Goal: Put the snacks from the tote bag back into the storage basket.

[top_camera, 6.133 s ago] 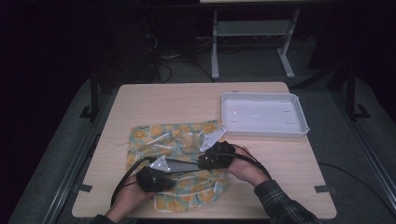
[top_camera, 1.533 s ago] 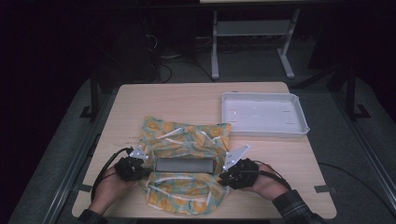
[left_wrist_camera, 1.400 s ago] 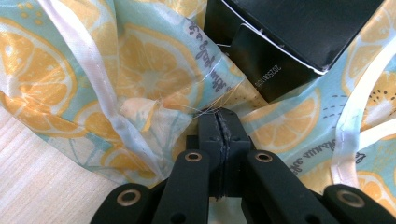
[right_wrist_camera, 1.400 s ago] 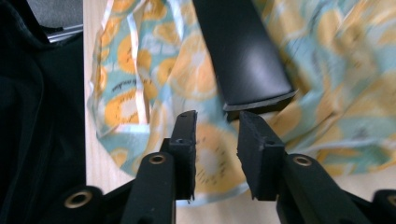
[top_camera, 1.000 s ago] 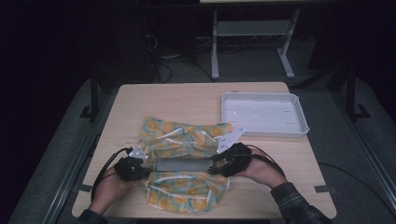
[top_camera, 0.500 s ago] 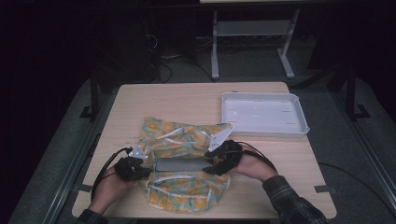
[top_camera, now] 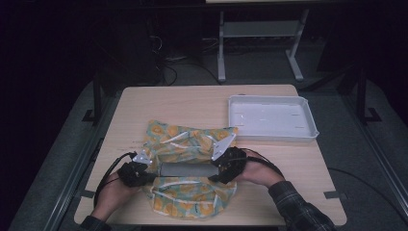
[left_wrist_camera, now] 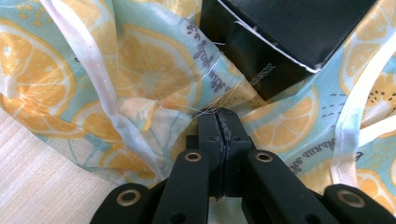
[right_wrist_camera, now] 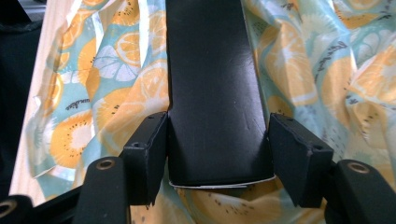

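- My left hand-held gripper was clamped on the fruit-print cloth.
- My right hand-held gripper, jaws just opening, straddled the black box ungripped.
- Risk: the box could slide off the cloth.

The cloth is a thin woven fabric, faintly shiny, printed with citrus slices on pale blue, edged with white sewn tape and fraying into loose threads where the matt black plastic left gripper pinches it. The box lying on it looks like smooth black card with a soft sheen and a raw white edge at its end. The table is pale matt wood-grain, and at its 2 o'clock sits a smooth white plastic tray.
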`<state>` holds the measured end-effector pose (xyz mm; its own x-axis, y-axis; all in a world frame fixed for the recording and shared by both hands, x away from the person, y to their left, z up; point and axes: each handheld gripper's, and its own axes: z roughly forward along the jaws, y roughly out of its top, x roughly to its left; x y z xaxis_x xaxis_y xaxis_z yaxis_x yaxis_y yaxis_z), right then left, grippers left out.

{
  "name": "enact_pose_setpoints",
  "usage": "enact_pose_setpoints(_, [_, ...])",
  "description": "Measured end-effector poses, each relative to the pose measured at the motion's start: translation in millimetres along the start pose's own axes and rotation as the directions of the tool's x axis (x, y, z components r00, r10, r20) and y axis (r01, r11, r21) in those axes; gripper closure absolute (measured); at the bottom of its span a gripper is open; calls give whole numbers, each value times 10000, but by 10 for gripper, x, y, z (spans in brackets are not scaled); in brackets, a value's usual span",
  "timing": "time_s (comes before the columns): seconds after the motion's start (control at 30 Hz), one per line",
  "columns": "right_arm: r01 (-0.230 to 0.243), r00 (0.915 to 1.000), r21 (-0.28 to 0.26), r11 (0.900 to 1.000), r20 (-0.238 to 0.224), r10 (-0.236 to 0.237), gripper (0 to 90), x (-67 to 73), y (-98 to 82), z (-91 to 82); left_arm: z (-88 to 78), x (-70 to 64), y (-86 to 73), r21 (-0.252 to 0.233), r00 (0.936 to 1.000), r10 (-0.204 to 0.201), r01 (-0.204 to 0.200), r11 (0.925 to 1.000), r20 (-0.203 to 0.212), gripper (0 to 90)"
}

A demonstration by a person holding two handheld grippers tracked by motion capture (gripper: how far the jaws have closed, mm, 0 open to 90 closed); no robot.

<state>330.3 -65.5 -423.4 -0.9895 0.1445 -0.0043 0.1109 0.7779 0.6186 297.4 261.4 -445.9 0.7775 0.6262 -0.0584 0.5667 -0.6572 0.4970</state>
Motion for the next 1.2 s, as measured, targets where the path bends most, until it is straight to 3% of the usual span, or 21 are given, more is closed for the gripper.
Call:
enact_pose_setpoints(0.73, [92, 9997, 918, 9957, -229, -71, 382, -11, 26, 290, -5, 3, 4, 106, 10000, 84, -84, 9999, 11, 885])
enact_pose_setpoints(1.2, [-338, 9986, 500, 9982, -395, 358, 415, -36, 37, 176, -2, -4, 4, 46, 10000, 46, -46, 10000, 1, 885])
